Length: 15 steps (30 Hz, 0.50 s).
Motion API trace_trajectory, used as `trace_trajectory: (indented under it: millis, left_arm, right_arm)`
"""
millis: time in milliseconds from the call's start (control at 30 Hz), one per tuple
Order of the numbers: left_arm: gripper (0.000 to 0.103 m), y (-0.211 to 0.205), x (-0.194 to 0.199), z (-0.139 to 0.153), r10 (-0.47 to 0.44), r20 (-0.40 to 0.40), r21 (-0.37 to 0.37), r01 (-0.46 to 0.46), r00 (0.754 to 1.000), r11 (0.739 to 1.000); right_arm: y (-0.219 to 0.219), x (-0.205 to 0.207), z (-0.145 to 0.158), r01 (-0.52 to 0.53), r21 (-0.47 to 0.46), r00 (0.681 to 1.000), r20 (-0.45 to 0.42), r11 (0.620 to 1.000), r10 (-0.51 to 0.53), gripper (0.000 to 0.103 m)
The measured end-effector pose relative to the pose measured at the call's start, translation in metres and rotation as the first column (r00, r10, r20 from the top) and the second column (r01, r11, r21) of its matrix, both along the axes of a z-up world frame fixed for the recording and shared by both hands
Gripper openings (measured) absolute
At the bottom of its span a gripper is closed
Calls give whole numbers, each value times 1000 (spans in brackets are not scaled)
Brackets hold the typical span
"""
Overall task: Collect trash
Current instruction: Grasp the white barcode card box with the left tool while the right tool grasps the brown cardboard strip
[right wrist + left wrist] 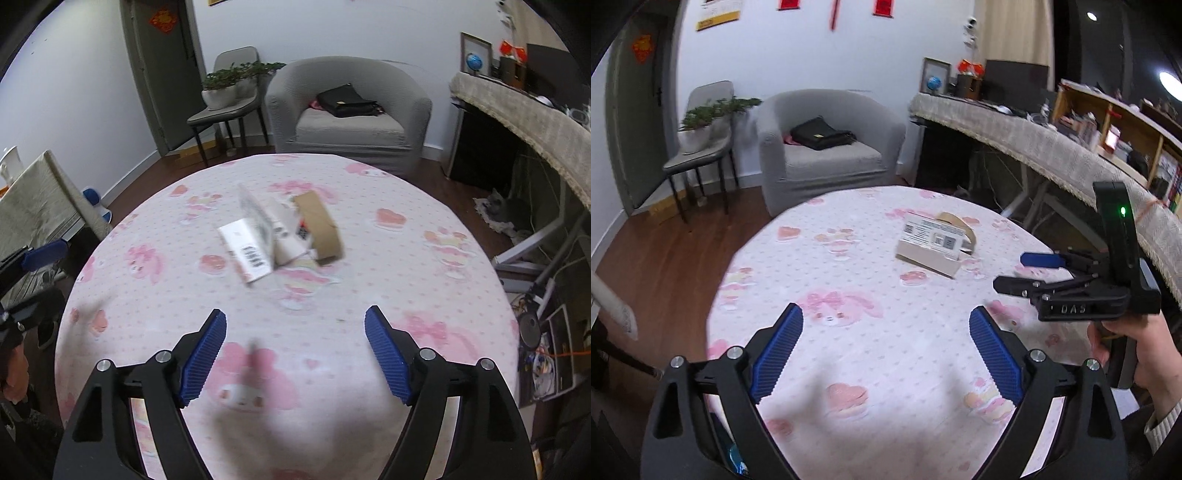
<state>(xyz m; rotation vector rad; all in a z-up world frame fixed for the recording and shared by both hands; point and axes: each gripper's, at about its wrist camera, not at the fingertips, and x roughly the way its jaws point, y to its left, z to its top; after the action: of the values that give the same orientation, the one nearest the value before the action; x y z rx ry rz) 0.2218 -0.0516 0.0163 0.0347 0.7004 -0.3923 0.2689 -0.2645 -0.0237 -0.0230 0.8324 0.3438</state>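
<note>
On the round bench (147, 295) with its pink cartoon-print cloth, the trash lies in one small heap near the middle: a white labelled box (245, 251) with a barcode, a white opened carton (286, 236) touching it, and a brown cardboard piece (319, 225) leaning against the carton's far side. From the right wrist view, the right gripper (295, 350) hangs above the near edge of the bench, its blue ribbed fingers (203, 358) spread wide apart and holding nothing; the heap sits well ahead of them, slightly left of the centre line between them. From the left wrist view, the left gripper (886, 347) also has its fingers (779, 354) wide apart and empty, with the white labelled box (931, 243) ahead and to the right, brown cardboard (964, 225) behind it. There the right gripper (1012, 271) shows side-on, near the heap but apart from it.
</note>
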Motion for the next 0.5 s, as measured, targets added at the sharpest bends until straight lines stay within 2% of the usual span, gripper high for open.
trace_trajectory:
  millis: [133, 500]
  left_arm:
    - [93, -20, 10, -4, -77, 9, 44, 76, 997, 996]
    - [94, -52, 58, -23, -165, -47, 38, 167, 985, 985]
  right_arm:
    - [-19, 7, -6, 37, 18, 999, -14, 999, -37, 79]
    - [-48, 28, -7, 70, 78, 997, -18, 995, -69, 79]
